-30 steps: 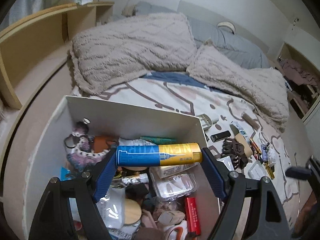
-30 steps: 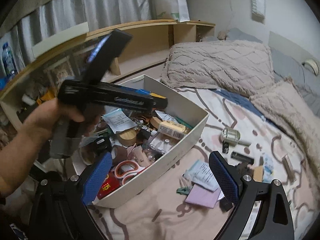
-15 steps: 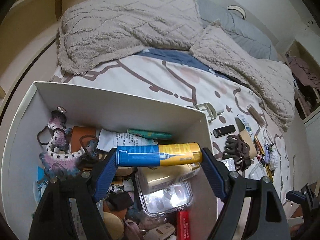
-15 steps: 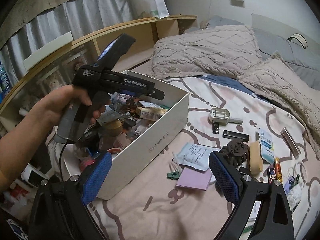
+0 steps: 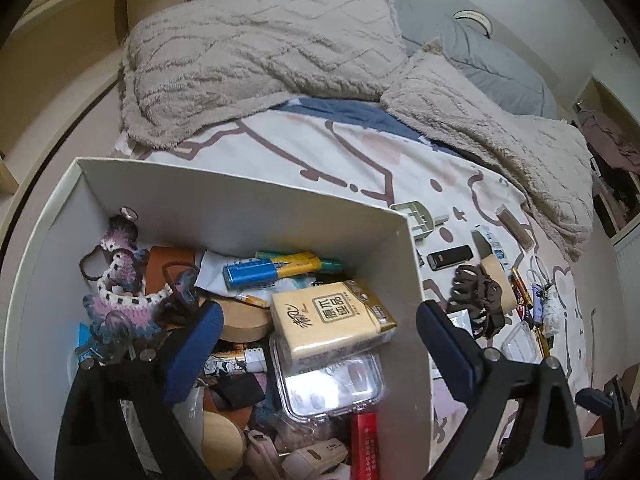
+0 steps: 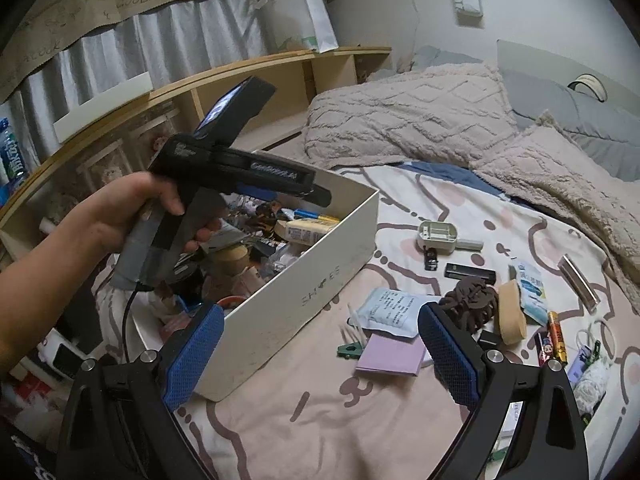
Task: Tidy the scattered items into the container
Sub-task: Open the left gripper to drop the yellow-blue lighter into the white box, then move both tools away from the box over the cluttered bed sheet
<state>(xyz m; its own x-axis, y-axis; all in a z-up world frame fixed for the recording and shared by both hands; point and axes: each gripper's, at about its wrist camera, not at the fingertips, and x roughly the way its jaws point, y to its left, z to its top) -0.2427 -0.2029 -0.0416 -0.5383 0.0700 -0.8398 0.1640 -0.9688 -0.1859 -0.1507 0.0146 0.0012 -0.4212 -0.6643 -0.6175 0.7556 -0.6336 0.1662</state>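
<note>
The white shoe box (image 5: pixel 240 204) stands on the bed, full of small items. A blue and yellow tube (image 5: pixel 272 270) lies loose inside it near the far wall, beside a tissue pack (image 5: pixel 332 316). My left gripper (image 5: pixel 318 320) hovers over the box with its jaws opening and nothing between them. In the right wrist view a hand holds the left gripper (image 6: pixel 322 198) above the box (image 6: pixel 320 280). My right gripper (image 6: pixel 320 320) is open and empty over the sheet beside the box. Scattered ahead lie a purple pad (image 6: pixel 392 356), a paper packet (image 6: pixel 388 312) and a brown hair claw (image 6: pixel 472 300).
Further right on the sheet are a tan sponge (image 6: pixel 510 314), a black stick (image 6: pixel 470 272), a white plastic holder (image 6: pixel 438 236) and batteries (image 6: pixel 556 336). Fluffy beige pillows (image 5: pixel 260 60) lie at the bed's head. A wooden shelf (image 6: pixel 240 80) runs behind the box.
The left jaws have spread and let go of the blue and yellow tube, which now lies in the box. Both grippers have sunk a little and tipped further down.
</note>
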